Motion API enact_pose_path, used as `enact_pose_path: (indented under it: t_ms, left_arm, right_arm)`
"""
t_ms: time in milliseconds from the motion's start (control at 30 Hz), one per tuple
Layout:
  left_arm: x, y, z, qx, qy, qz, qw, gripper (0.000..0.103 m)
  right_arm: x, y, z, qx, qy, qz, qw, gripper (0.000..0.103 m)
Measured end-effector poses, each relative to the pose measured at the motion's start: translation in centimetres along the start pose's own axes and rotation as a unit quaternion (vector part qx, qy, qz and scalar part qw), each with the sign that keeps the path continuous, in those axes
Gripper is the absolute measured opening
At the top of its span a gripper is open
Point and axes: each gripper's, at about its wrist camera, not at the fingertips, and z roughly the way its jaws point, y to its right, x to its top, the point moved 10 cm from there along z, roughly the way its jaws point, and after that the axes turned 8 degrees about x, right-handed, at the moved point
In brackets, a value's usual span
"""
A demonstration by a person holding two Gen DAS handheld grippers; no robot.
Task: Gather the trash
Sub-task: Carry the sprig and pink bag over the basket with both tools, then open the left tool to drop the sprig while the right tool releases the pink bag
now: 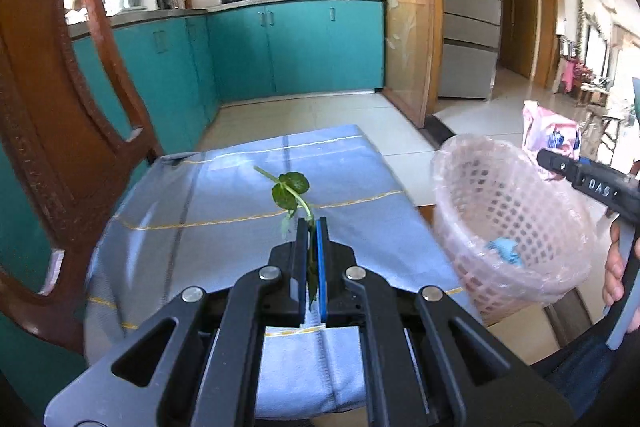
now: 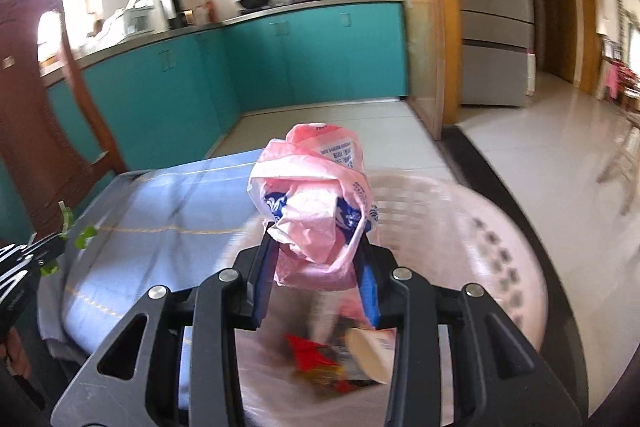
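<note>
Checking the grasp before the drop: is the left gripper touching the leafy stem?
Touching. The left wrist view shows the left gripper shut on the leafy stem.

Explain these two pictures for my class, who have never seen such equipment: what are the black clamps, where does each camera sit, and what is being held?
There is no robot: a person holds a hand-operated clamp in each hand, with a camera looking along its fingers. The left gripper, seen in its own view, is shut on a leafy green sprig above a table with a blue cloth. The right gripper is shut on a crumpled pink plastic bag over a pink mesh basket, lined with plastic, which already holds some rubbish.
</note>
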Motion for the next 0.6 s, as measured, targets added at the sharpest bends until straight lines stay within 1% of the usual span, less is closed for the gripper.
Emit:
enact_pose_path:
  t_ms: [167, 267, 333, 400, 467, 533, 600]
  left_arm:
    - [1.7, 3.9, -0.2, -0.068, 0.001, -0.002, 0.9977, 0.005]
    - [3.1, 6.4, -0.5, -0.106, 0.005, 0.001, 0.9944, 0.005]
    - [4.0, 8.2, -0.5, -0.133, 0.006, 0.001, 0.9911, 0.005]
    - [4.8, 10.3, -0.4, -0.159, 0.006, 0.005, 0.9873, 0.005]
    - [5.2, 12.4, -0.3, -0.176, 0.008, 0.014, 0.9842, 0.005]
    - [5.0, 13.8, 0.0, -0.185, 0.008, 0.023, 0.9824, 0.005]
    - [4.1, 15.7, 1.0, -0.191, -0.007, 0.036, 0.9809, 0.005]
  right_arm:
    - [-0.8, 3.0, -0.5, -0.043, -0.014, 0.013, 0.999, 0.036]
    - [-1.9, 4.2, 0.2, -0.060, -0.039, 0.023, 0.997, 0.036]
    - [-2.4, 5.1, 0.4, -0.070, -0.049, 0.035, 0.996, 0.036]
    - [-2.5, 5.5, 0.3, -0.074, -0.048, 0.046, 0.995, 0.036]
    - [-2.3, 6.0, 0.2, -0.076, -0.044, 0.059, 0.994, 0.036]
    - [-2.5, 6.5, -0.3, -0.081, -0.039, 0.068, 0.994, 0.037]
    - [-2.5, 7.2, -0.6, -0.086, -0.037, 0.072, 0.993, 0.036]
